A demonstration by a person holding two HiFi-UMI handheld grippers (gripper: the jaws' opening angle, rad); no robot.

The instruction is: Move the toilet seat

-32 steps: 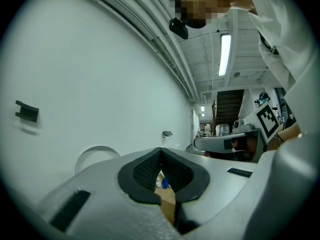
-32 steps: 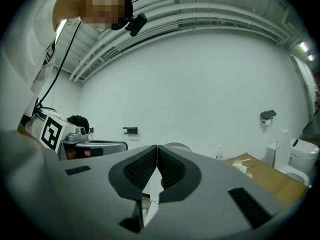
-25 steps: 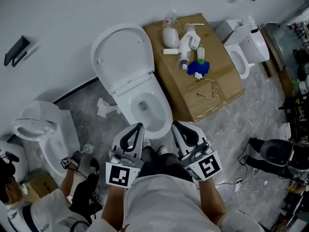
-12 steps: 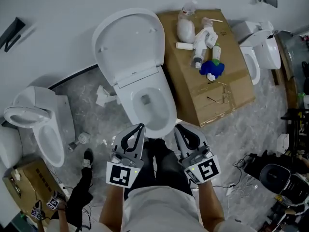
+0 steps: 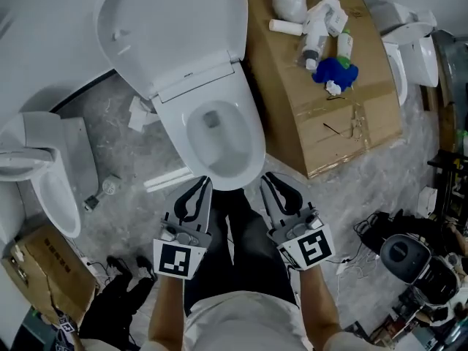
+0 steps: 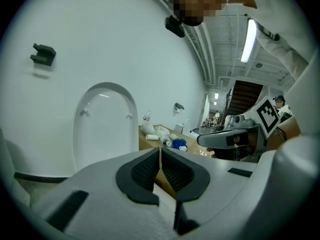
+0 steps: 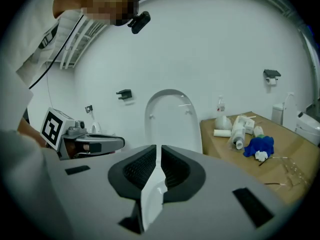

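A white toilet stands in the middle of the head view, its seat and lid (image 5: 172,28) raised against the wall above the open bowl (image 5: 219,134). My left gripper (image 5: 202,184) is shut and empty, its tips just short of the bowl's front rim. To its right, my right gripper (image 5: 268,180) is also shut and empty, equally near the rim. In the left gripper view the raised seat (image 6: 104,126) rises beyond the closed left gripper (image 6: 160,156). The right gripper view shows the seat (image 7: 170,119) past the closed right gripper (image 7: 159,153).
A flat cardboard box (image 5: 351,115) right of the toilet carries bottles and a blue cloth (image 5: 335,72). Other toilets stand at the left (image 5: 44,170) and far right (image 5: 409,46). A white pipe (image 5: 168,180) lies on the floor. Black gear (image 5: 406,258) and cables sit lower right.
Both grippers have sunk toward the bowl's front rim, still shut. The head view has dropped closer to the toilet. The person crouching at lower left has mostly left the view.
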